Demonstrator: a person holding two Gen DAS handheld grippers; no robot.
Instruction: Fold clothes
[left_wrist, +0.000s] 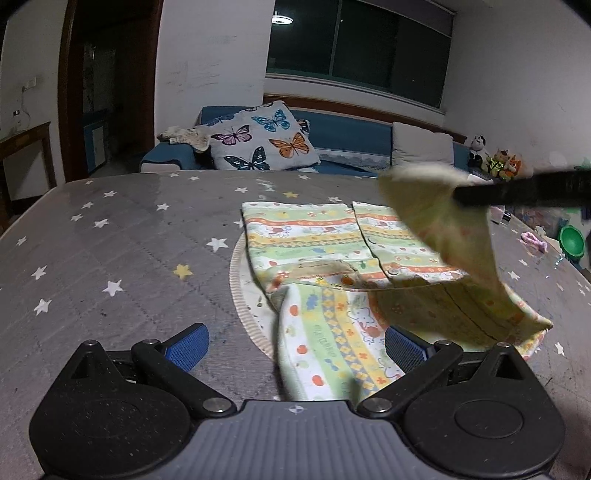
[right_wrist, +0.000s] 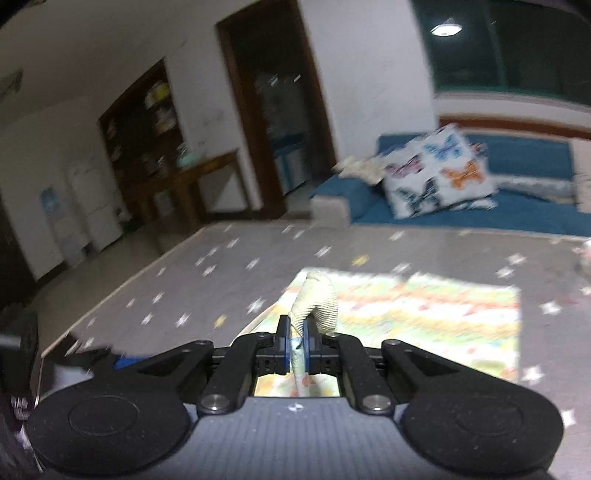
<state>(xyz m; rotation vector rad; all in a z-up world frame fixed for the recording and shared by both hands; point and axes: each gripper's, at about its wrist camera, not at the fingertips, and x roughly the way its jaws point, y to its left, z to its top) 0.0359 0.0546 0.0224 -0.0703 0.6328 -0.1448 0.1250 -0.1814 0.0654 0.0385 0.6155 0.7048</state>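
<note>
The fold is partly done: the patterned garment (left_wrist: 317, 254) lies flat on the bench (left_wrist: 110, 258) ahead of the left tool (left_wrist: 295, 345), whose jaws stand wide apart with a sleeve lying loose between them. The right tool (right_wrist: 298, 345) is clamped on a cuff (right_wrist: 317, 301), carrying that flap above the body; laying it down and further folds remain.

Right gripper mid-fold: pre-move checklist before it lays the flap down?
1. Right gripper clamped on the garment's ribbed cuff: ok.
2. Lifted flap clear of the table and hanging over the garment body: ok.
3. Left gripper fully open, pads not pressing the sleeve lying between them: ok if release is intended.
4. Garment body flat on the star-print table cover: mostly ok, bunched near the snaps.
5. Landing zone on the far half of the garment free of other items: ok.
6. Flap edges aligned with the body's edges: cannot tell, motion blur.
</note>
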